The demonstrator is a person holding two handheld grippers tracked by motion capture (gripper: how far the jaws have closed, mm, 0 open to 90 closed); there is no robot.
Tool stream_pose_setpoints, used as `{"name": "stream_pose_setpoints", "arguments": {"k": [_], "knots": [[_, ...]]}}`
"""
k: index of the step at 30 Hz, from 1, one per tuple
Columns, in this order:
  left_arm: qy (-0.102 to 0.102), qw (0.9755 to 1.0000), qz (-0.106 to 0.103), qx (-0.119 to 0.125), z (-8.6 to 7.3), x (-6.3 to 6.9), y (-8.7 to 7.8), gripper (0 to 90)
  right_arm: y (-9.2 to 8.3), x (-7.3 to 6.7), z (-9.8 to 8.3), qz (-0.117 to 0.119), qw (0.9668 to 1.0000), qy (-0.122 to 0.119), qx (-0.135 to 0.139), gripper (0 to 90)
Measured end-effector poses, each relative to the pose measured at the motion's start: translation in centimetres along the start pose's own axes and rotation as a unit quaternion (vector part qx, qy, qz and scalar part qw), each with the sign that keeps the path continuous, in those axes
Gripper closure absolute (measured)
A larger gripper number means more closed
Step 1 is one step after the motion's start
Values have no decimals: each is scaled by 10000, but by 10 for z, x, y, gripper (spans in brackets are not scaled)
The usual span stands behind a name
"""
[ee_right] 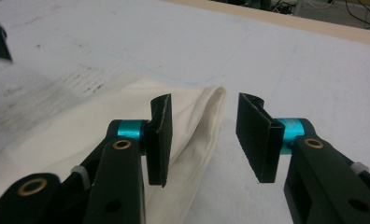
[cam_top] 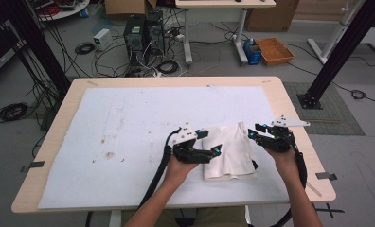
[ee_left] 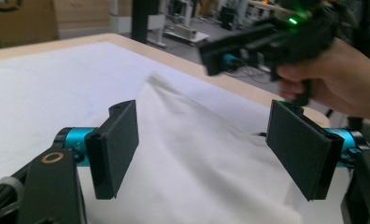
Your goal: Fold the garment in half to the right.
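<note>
a folded white cloth (cam_top: 229,150) is flanked by two hand-held grippers on the bench (cam_top: 290,101).
the left gripper (cam_top: 211,142) and right gripper (cam_top: 253,131) are held with fingers spread wide and nothing gripped; a stained white mat (cam_top: 129,123) is spread beneath, cables and boxes are seen on the floor beyond.

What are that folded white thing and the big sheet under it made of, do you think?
The folded cloth looks like soft cream woven fabric, perhaps cotton: matte, with rounded, limp folds. The white sheet covering the table seems a thin matte felt or paper-like mat, flat and stained with brown marks. The tabletop edge looks like pale wood laminate.
</note>
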State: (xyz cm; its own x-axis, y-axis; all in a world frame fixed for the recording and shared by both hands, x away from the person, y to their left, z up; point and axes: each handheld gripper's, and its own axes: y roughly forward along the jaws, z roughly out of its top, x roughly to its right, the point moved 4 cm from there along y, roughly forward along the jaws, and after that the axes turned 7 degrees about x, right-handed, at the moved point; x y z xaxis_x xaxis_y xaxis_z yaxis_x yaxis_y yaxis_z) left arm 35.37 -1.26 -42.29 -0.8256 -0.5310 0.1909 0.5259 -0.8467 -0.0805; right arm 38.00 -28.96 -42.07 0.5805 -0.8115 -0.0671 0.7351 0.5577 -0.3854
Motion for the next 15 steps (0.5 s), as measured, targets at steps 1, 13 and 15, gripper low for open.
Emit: {"name": "stream_pose_setpoints", "arguments": {"k": [1, 13, 15], "knots": [[0, 9999, 101, 62, 2, -6, -7, 255, -1, -4, -3, 100, 9999, -25, -14, 609], [-42, 9900, 1296, 548, 17, -80, -107, 228, -13, -46, -49, 138, 9938, 57, -1103, 676], [-119, 9874, 1444, 637, 15, -90, -123, 228, -11, -46, -54, 184, 9922, 29, -1231, 838]]}}
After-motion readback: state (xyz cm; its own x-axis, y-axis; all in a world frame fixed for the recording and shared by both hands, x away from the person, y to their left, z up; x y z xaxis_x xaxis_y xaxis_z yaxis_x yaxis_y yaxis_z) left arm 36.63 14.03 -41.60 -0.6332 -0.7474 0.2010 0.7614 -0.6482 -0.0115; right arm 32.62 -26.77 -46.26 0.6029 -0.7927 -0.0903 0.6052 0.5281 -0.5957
